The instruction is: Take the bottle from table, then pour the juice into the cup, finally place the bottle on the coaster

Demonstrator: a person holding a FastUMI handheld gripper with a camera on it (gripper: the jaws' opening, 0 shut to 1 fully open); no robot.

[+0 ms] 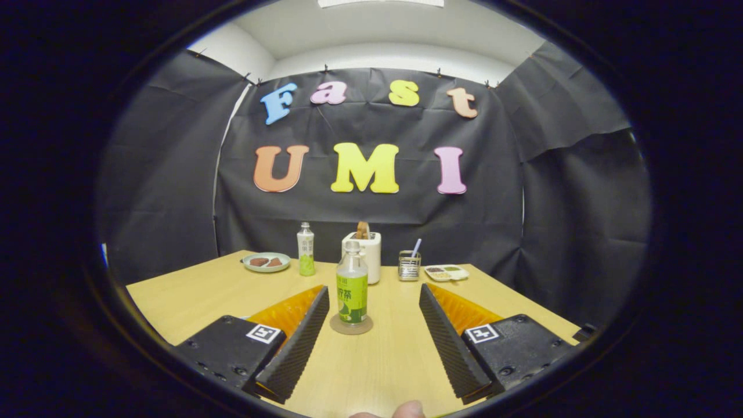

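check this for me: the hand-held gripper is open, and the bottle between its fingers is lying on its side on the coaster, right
Not quite. In the gripper view the bottle stands upright on the coaster, not on its side. The rest holds: the hand-held gripper is open, its fingers spread to either side of the bottle without touching it.

You face a light wooden table (pixel 191 296) inside a booth. Black cloth walls (pixel 371 215) hang at the far side, left and right. Above them are white walls and a white ceiling (pixel 383 29), evenly lit.
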